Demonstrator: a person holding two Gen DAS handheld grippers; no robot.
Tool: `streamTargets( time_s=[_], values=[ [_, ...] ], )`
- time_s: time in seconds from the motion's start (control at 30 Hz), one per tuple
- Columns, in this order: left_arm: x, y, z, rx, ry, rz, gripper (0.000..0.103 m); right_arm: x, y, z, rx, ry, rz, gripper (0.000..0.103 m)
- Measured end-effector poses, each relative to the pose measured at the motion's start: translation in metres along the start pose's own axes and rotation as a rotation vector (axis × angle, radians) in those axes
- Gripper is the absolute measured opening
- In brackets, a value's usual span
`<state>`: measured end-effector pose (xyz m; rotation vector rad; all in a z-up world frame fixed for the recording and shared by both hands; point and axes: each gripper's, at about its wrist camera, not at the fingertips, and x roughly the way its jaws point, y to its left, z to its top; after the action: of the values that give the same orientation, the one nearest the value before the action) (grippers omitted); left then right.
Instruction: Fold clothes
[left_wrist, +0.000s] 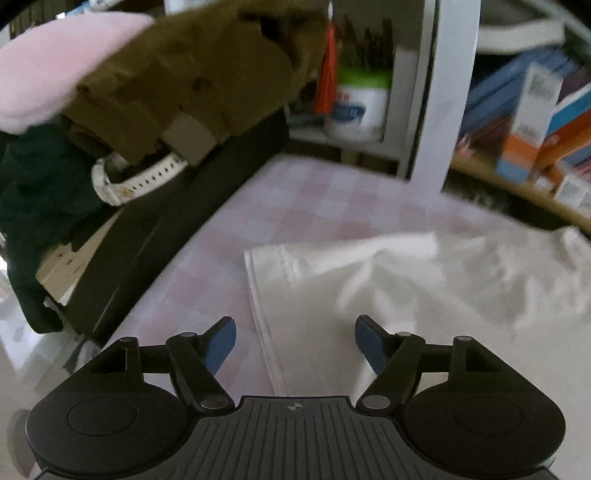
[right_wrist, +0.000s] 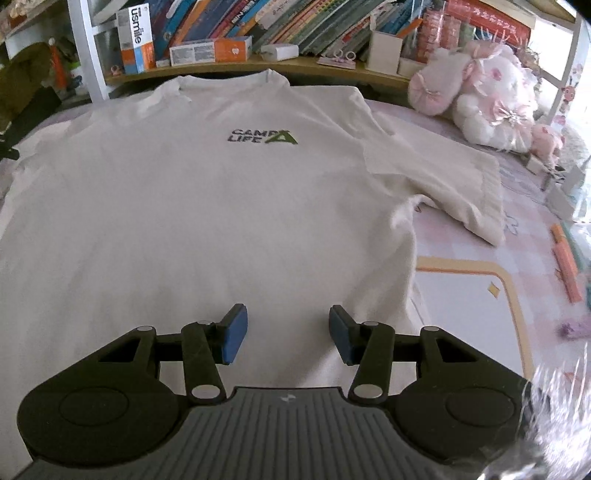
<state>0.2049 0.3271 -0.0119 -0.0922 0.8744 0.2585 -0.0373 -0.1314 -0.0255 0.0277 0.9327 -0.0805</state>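
The left gripper (left_wrist: 295, 341) is held with its jaws apart above the hemmed edge of a sleeve of the white T-shirt (left_wrist: 388, 295); nothing is caught between the blue pads (left_wrist: 221, 345), and no contact with the cloth can be made out. The right gripper (right_wrist: 288, 332) is likewise seen with its jaws parted and empty, poised over the lower front of the T-shirt (right_wrist: 184, 203), whose fabric fills the gap between the fingers without being pinched.

The T-shirt is spread flat, front up, on a pink checked sheet (right_wrist: 480, 243), with its collar pointed away from the right gripper. A dark and green printed logo (right_wrist: 260, 136) is found on the chest, beyond the right gripper. The sleeve on the right side of the T-shirt (right_wrist: 461, 184) is laid out over the sheet.

Beyond the T-shirt's collar a wooden shelf (right_wrist: 229, 70) is lined with books and small boxes. To the right of the T-shirt, past the sleeve, pink and white plush toys (right_wrist: 487, 88) are piled. To the left of the T-shirt, in the blurred left wrist view, a heap of dark, olive and pink clothing (left_wrist: 177, 74) is seen, with a white strap (left_wrist: 136, 181) lying on it.
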Motion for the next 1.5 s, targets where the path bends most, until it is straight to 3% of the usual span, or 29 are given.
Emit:
streamTargets(
  time_s=[0.03,0.1,0.2,0.33,0.67,0.73,0.8,0.83,0.9,0.97,1.1,1.2,1.37,1.43,1.5],
  values=[
    [0.003,-0.001,-0.001,0.001,0.004,-0.01,0.053,-0.001,0.0,-0.002,0.005,0.003,-0.008,0.047],
    [0.001,-0.001,-0.004,-0.012,-0.013,-0.027,0.023,-0.004,-0.001,-0.004,0.017,0.009,-0.019,0.047],
    [0.002,0.003,-0.004,0.004,-0.032,-0.04,0.016,-0.006,0.001,-0.007,0.044,0.015,-0.03,0.047],
    [0.01,-0.001,0.005,0.047,-0.035,-0.003,0.015,-0.006,0.006,-0.008,0.071,0.016,-0.023,0.048],
    [0.028,0.006,0.025,0.041,-0.023,0.033,0.016,-0.001,0.012,-0.002,0.066,0.022,-0.009,0.053],
    [0.026,0.009,0.024,0.043,-0.02,0.026,0.022,-0.001,0.012,-0.001,0.069,0.026,-0.007,0.053],
    [0.02,0.014,0.019,0.053,-0.021,0.02,0.035,-0.006,0.004,0.001,0.098,0.02,-0.006,0.053],
    [0.015,0.015,0.014,0.063,-0.023,0.019,0.039,-0.009,0.0,0.002,0.111,0.012,-0.01,0.053],
    [-0.006,0.019,-0.003,0.081,-0.062,0.002,0.056,-0.016,-0.01,0.003,0.137,0.0,-0.019,0.053],
    [-0.03,0.023,-0.023,0.089,-0.096,-0.03,0.063,-0.021,-0.022,0.001,0.161,0.0,-0.027,0.053],
    [-0.087,0.012,-0.084,0.125,-0.084,-0.168,0.066,-0.027,-0.039,-0.009,0.126,0.03,-0.044,0.053],
    [-0.123,-0.015,-0.126,0.198,-0.079,-0.197,0.066,-0.027,-0.051,-0.02,0.103,0.056,-0.027,0.052],
    [-0.144,-0.04,-0.158,0.25,-0.066,-0.177,0.064,-0.03,-0.063,-0.032,0.099,0.056,0.003,0.034],
    [-0.141,-0.04,-0.159,0.233,-0.043,-0.146,0.057,-0.032,-0.065,-0.034,0.114,0.051,0.008,0.017],
    [-0.133,-0.036,-0.156,0.189,-0.012,-0.128,0.046,-0.033,-0.064,-0.035,0.122,0.05,0.021,0.01]
  ],
)
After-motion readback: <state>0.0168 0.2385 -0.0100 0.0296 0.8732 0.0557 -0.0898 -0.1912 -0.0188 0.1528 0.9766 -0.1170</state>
